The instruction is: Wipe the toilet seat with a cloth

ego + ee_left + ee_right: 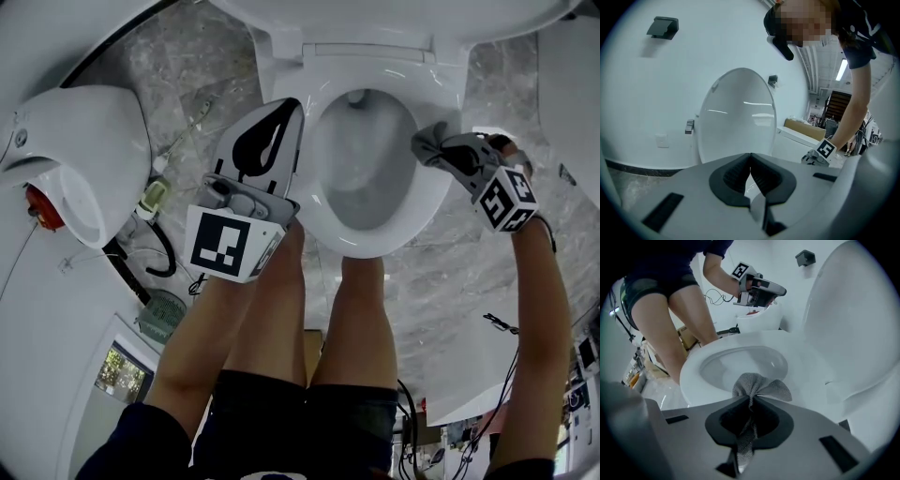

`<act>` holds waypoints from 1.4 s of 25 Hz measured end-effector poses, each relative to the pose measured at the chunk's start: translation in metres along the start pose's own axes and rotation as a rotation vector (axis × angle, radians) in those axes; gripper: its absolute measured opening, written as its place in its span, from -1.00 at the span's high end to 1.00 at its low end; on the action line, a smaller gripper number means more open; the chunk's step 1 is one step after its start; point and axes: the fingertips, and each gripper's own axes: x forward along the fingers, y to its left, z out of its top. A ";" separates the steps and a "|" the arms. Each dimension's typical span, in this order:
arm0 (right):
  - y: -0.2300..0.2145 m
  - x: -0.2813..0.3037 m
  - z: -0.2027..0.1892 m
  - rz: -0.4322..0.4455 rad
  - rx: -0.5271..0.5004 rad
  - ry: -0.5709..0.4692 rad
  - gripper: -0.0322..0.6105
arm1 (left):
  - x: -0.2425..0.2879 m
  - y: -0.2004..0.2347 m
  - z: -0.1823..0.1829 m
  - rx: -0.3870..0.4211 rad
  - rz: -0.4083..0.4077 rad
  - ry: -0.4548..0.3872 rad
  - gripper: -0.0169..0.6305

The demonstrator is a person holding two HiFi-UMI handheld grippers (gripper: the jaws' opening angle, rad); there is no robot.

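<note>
The white toilet seat (375, 246) (740, 340) is down around the bowl and the lid (736, 117) stands raised. My right gripper (441, 152) (751, 400) is shut on a grey cloth (427, 142) (757, 385), held at the seat's right side; whether the cloth touches it I cannot tell. A tail of cloth hangs back between the jaws. My left gripper (292, 106) (750, 155) hovers over the seat's left side, shut with nothing in it. Each gripper shows in the other's view: the right gripper (820, 153) and the left gripper (759, 289).
The person's bare legs (352, 309) stand right against the bowl's front. A second white fixture (75, 150) with a red part (42, 208) is at the left. Cables (159, 253) and a small green-white object (155, 197) lie on the marble floor.
</note>
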 end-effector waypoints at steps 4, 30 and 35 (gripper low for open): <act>-0.007 -0.005 -0.005 -0.031 0.059 -0.030 0.79 | 0.003 0.000 0.004 0.004 -0.010 -0.004 0.89; -0.110 -0.005 0.019 -0.894 0.964 -0.190 0.79 | 0.005 0.008 0.013 0.011 -0.046 -0.007 0.89; -0.118 0.042 0.062 -0.828 1.004 -0.184 0.79 | -0.002 0.019 0.013 0.048 -0.055 0.008 0.89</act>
